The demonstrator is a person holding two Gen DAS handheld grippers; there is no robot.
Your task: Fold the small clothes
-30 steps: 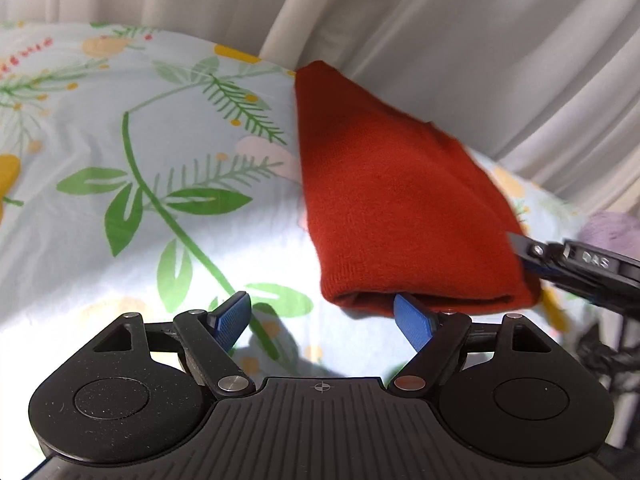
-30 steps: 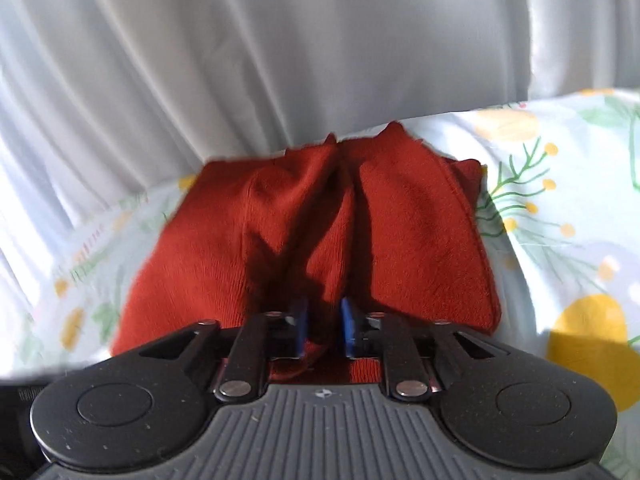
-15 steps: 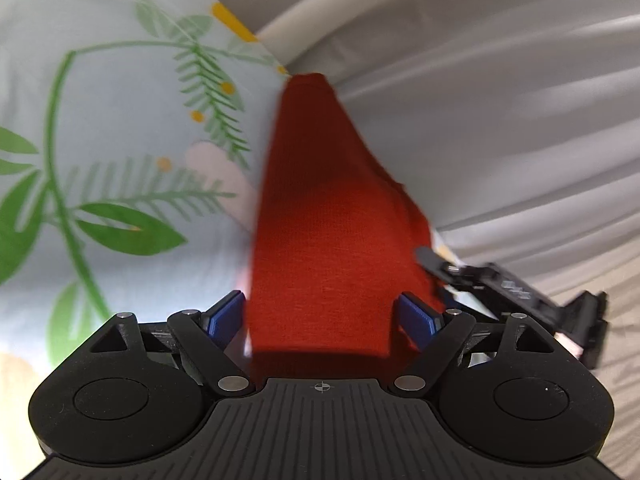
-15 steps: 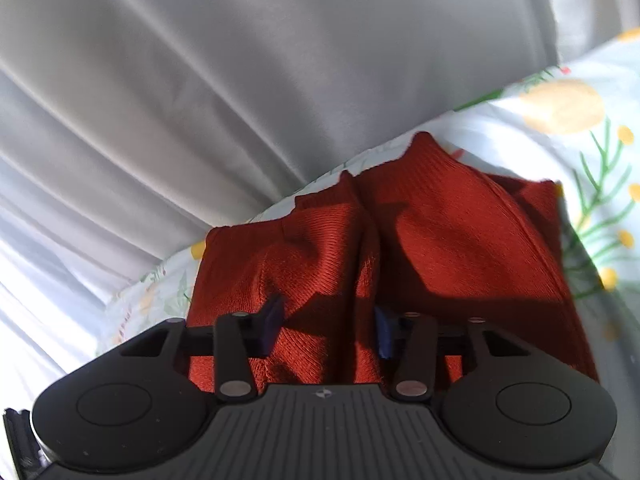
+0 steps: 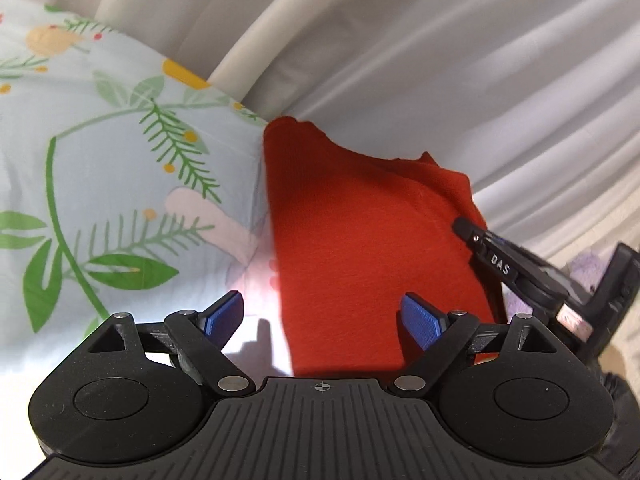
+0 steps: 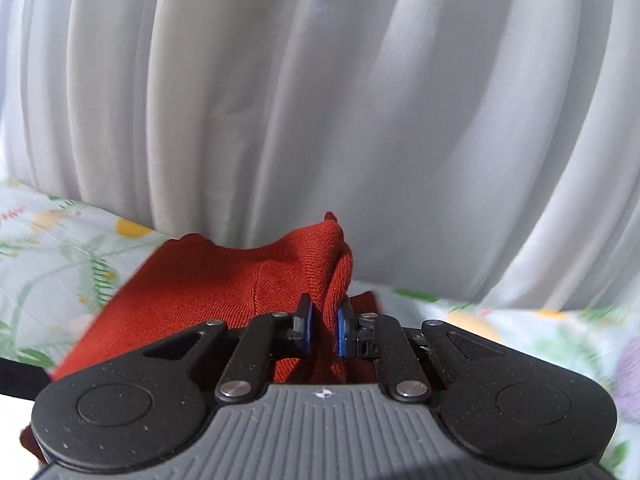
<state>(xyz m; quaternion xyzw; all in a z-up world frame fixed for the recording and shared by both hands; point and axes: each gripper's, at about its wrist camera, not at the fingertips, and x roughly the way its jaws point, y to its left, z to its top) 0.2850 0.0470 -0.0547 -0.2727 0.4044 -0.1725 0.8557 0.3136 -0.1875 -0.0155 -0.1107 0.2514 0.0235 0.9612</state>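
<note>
Two grippers work one red garment (image 5: 360,248) on the floral sheet (image 5: 100,152). Your left gripper (image 5: 324,316) has its blue pads spread wide, the cloth's near edge passing between them, gripped by neither. Your right gripper (image 6: 323,330) has its pads pinched narrow on a raised fold of the garment (image 6: 224,280). From the left view its long axis runs away from you toward the white curtain (image 6: 320,100); its near end is hidden behind the gripper body. Motion blurs the sheet at right.
</note>
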